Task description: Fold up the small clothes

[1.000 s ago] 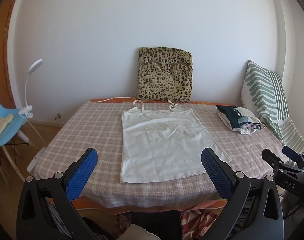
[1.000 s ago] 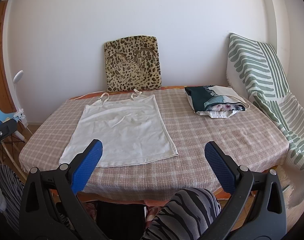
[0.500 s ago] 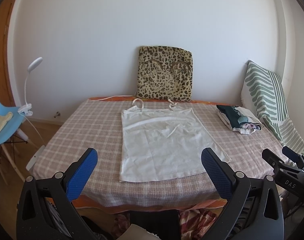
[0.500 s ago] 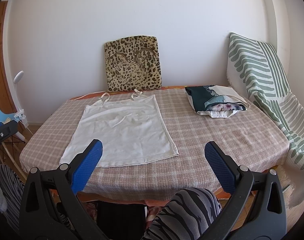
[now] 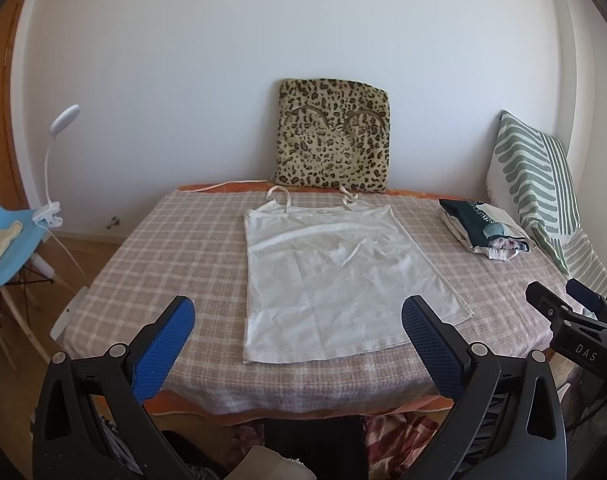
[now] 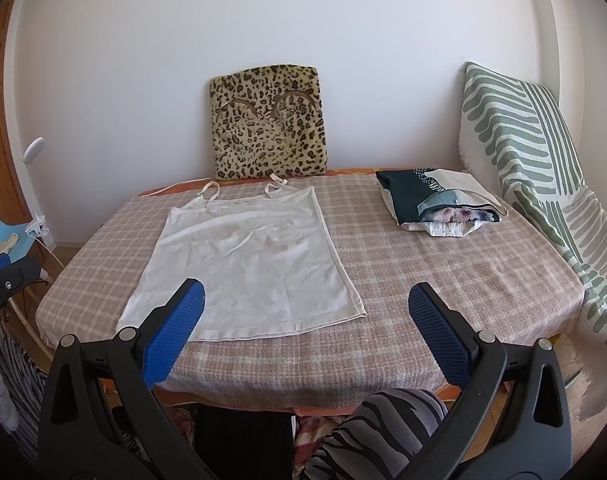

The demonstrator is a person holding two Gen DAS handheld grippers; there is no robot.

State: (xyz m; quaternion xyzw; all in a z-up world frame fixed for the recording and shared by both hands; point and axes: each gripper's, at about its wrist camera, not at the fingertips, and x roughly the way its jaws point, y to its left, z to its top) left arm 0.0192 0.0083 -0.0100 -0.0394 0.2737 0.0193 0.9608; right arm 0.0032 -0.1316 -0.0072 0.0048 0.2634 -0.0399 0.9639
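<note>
— White camisole point(image 5: 331, 276): spread flat, front up, hem toward 6 o'clock, thin straps point(image 5: 281, 196) curled at 12. Faint creases mid-body.

— Other clothes?

— Folded pile point(image 6: 439, 208) off at 2 o'clock, well apart; dark teal on top, pale layers beneath.

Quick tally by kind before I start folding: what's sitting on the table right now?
Unfolded garments: 1, the white camisole, spread flat.
Folded stacks: 1, the folded clothes pile at the far right.
Cushions: 1, the leopard cushion leaning on the wall.
Total: 3.
</note>
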